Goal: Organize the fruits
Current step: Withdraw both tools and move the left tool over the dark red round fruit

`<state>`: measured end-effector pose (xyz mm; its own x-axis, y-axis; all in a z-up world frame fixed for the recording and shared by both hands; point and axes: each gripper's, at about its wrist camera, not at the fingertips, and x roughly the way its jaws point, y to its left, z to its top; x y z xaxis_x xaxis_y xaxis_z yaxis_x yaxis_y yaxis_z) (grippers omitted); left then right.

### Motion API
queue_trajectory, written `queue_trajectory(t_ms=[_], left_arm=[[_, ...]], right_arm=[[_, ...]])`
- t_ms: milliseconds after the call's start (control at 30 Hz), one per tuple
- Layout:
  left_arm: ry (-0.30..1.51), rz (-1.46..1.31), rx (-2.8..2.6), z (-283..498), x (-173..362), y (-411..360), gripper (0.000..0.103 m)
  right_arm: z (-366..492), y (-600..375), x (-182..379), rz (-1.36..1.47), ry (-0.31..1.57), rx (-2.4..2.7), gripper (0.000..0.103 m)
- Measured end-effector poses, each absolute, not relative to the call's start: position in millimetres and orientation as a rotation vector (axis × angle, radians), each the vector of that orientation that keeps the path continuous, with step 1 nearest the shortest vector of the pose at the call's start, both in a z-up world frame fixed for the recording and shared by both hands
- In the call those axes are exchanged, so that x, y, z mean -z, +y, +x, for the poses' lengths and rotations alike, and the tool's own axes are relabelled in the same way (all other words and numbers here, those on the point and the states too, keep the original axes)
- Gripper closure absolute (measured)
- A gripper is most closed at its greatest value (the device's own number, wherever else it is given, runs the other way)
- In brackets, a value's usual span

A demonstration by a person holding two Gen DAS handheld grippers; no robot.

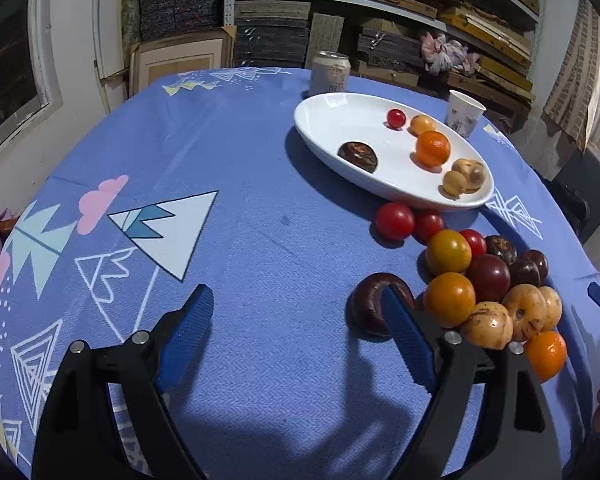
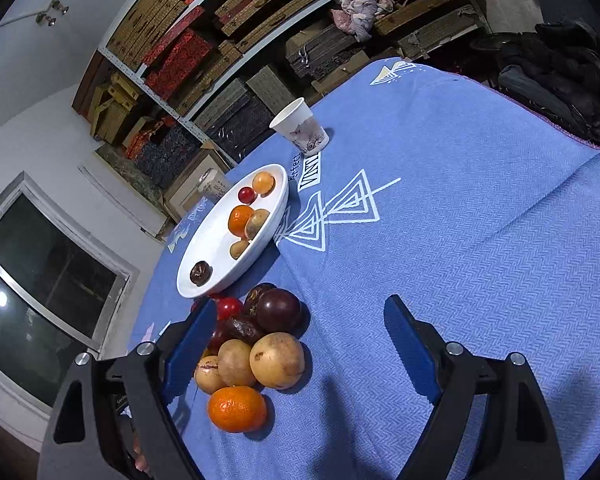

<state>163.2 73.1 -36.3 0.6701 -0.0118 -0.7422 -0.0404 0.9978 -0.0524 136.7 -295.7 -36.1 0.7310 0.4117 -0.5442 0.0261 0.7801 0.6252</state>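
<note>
A white oval plate (image 1: 332,120) (image 2: 212,236) holds several fruits: a cherry tomato (image 1: 396,118), an orange (image 1: 432,148), a dark fruit (image 1: 357,156) and pale yellow ones. A pile of loose fruits (image 1: 480,280) (image 2: 256,344) lies on the blue cloth near the plate. My left gripper (image 1: 300,304) is open and empty; its right finger rests beside a dark brown fruit (image 1: 370,308). My right gripper (image 2: 300,316) is open and empty, with the pile just inside its left finger. An orange (image 2: 237,409) lies nearest in the right wrist view.
A drink can (image 1: 329,74) stands behind the plate and a paper cup (image 1: 464,112) (image 2: 300,128) to its right. The round table wears a blue patterned cloth (image 1: 220,200). Shelves of boxes (image 1: 380,8) fill the back wall.
</note>
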Motion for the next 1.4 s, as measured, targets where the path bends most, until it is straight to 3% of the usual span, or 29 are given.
queue_trajectory(t_ms=[400,733,1233,1400], left_arm=[[0.822,0.116,0.023,166.4,44.8,34.1,0.019],[0.836,0.102,0.009,179.2,48.5,39.9,0.004],[0.849,0.124,-0.099,181.4,50.7,57.0,0.006],[0.9,-0.017,-0.097,183.0,50.3,85.6,0.009]], right_arm=[[137.1,-290.9,38.1,0.633,0.752,-0.238,0.017],[137.8,-288.6,37.7,0.626,0.755,-0.24,0.017],[138.4,-286.7,40.5,0.621,0.763,-0.243,0.017],[136.7,-279.8,39.1,0.586,0.756,-0.259,0.017]])
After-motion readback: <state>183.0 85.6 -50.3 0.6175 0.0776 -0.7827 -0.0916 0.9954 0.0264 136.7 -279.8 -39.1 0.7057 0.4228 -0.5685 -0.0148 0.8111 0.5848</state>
